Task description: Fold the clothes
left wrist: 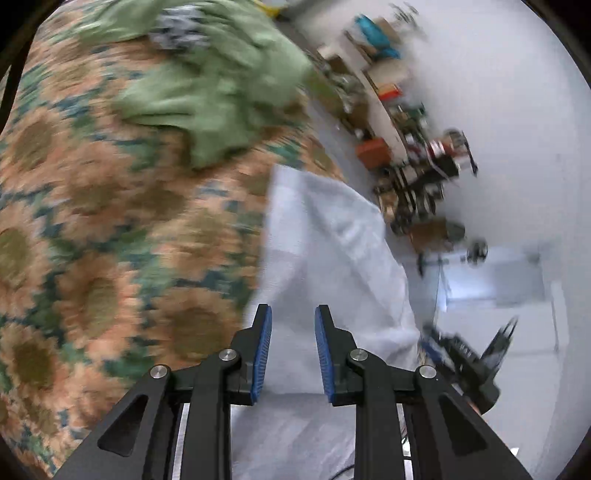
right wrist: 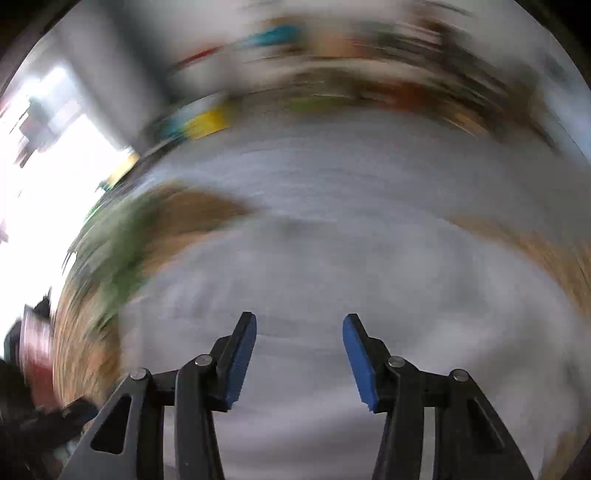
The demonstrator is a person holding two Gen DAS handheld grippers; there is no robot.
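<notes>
Left wrist view: left gripper (left wrist: 293, 314) points down over a pale white cloth (left wrist: 325, 251) — jaws stand apart, a clear gap between the blue pads (left wrist: 263, 354), nothing pinched between them. The cloth lies under and ahead of the gripper, thin and smooth with a faint woven grain, one straight edge running up its left side and a soft crease or two across the middle; it lies at the right edge of the surface (left wrist: 92, 229), which is covered in a sunflower-print cloth of orange, brown and teal. Farther up that surface sits a rumpled green garment (left wrist: 221, 92), heaped in loose folds, with a grey-and-white patterned piece (left wrist: 181, 29) showing at its top. Beyond the surface's edge, a light floor and cluttered shelves (left wrist: 391, 96), all blurred. Right wrist view: heavy motion blur. Right gripper (right wrist: 299, 319) has its jaws wide apart, nothing between the pads. Below and ahead of it spreads the white cloth (right wrist: 332, 266), filling most of the view — detail smeared, folds not readable. Sunflower print shows at either side, and a green smudge at left is likely the green garment (right wrist: 114, 251).
</notes>
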